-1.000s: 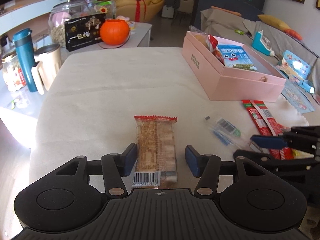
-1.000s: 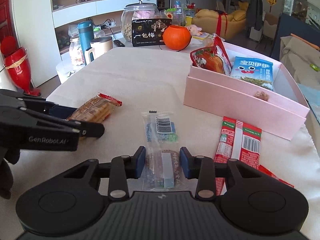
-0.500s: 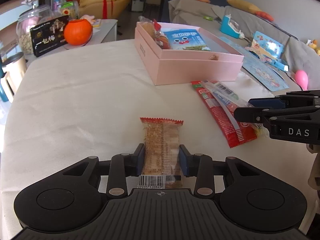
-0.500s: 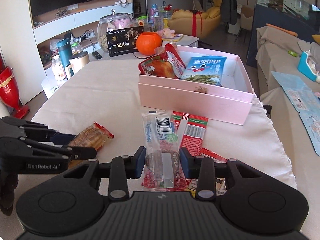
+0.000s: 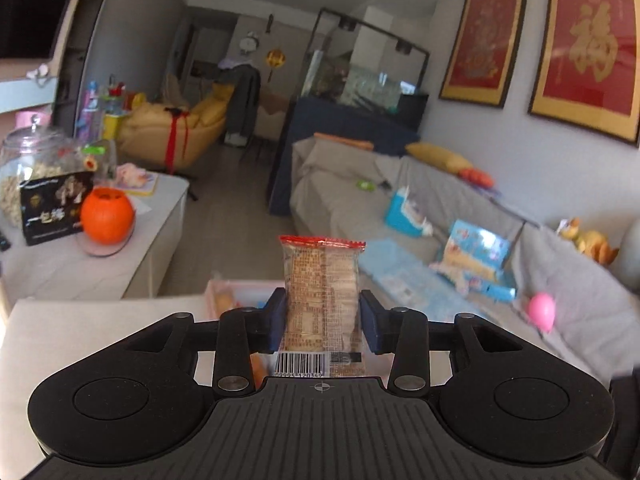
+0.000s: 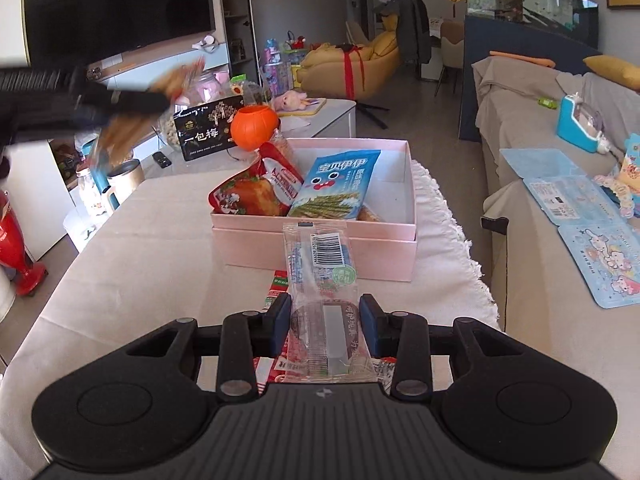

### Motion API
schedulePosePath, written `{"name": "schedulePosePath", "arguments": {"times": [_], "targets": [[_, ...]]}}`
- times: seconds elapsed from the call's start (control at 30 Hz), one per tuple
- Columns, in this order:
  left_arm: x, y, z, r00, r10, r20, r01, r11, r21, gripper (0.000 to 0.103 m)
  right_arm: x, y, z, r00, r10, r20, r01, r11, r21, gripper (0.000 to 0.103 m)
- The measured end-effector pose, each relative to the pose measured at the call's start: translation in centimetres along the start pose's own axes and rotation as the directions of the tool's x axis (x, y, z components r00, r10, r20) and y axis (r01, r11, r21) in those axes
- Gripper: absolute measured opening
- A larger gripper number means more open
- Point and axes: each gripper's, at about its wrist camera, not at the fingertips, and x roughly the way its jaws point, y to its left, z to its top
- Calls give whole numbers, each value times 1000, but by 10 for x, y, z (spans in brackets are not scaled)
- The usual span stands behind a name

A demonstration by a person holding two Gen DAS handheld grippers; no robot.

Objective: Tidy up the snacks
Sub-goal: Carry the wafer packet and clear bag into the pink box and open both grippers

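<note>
My left gripper [image 5: 322, 322] is shut on a brown biscuit packet [image 5: 322, 300] with red ends and holds it high above the table. It shows blurred at upper left of the right wrist view [image 6: 132, 120]. My right gripper [image 6: 325, 326] is shut on a clear snack packet [image 6: 320, 280] with a barcode, held just above the table in front of the open pink box [image 6: 316, 248]. The box holds a red packet [image 6: 256, 188] and a blue packet [image 6: 336, 184]. Red stick packets [image 6: 278, 292] lie under my right gripper.
The white-clothed table [image 6: 140, 248] carries the box. Behind it stand an orange pumpkin pot [image 6: 254, 126], a black box [image 6: 208, 132], a glass jar and cups. A grey sofa [image 6: 540, 152] with blue toys runs along the right.
My left gripper has lifted the biscuit packet off the table and tilted up toward the room. My right gripper has raised the clear packet and moved closer to the pink box.
</note>
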Motion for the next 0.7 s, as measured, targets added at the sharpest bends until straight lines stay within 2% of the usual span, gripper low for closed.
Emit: {"name": "schedulePosePath", "arguments": {"times": [0.07, 0.13, 0.23, 0.3, 0.37, 0.5, 0.6, 0.7], "targets": [[35, 16, 15, 997, -82, -12, 81, 993, -91, 48, 0, -1, -1, 1000, -7, 0, 7, 1000, -1, 36], [63, 27, 16, 998, -33, -61, 24, 989, -147, 43, 2, -3, -4, 1000, -13, -9, 13, 1000, -2, 36], [78, 33, 2, 993, 59, -98, -69, 992, -106, 43, 7, -8, -5, 1000, -19, -21, 19, 1000, 9, 36], [76, 40, -14, 983, 134, -128, -145, 986, -85, 43, 10, -12, -6, 999, -20, -31, 21, 1000, 19, 36], [71, 46, -31, 964, 192, -182, -206, 976, -64, 43, 14, -15, -8, 999, -20, -46, 21, 999, 30, 37], [49, 47, -72, 930, 283, -234, -285, 958, 26, 43, 21, -15, -9, 998, -8, -61, 11, 999, 41, 37], [30, 44, -100, 908, 305, -288, -301, 952, 59, 43, 13, -9, 2, 1000, 4, -12, -3, 1000, 27, 37], [20, 41, -114, 904, 282, -321, -280, 958, 55, 43, -2, 1, 42, 997, -2, 77, 4, 999, -37, 36]]}}
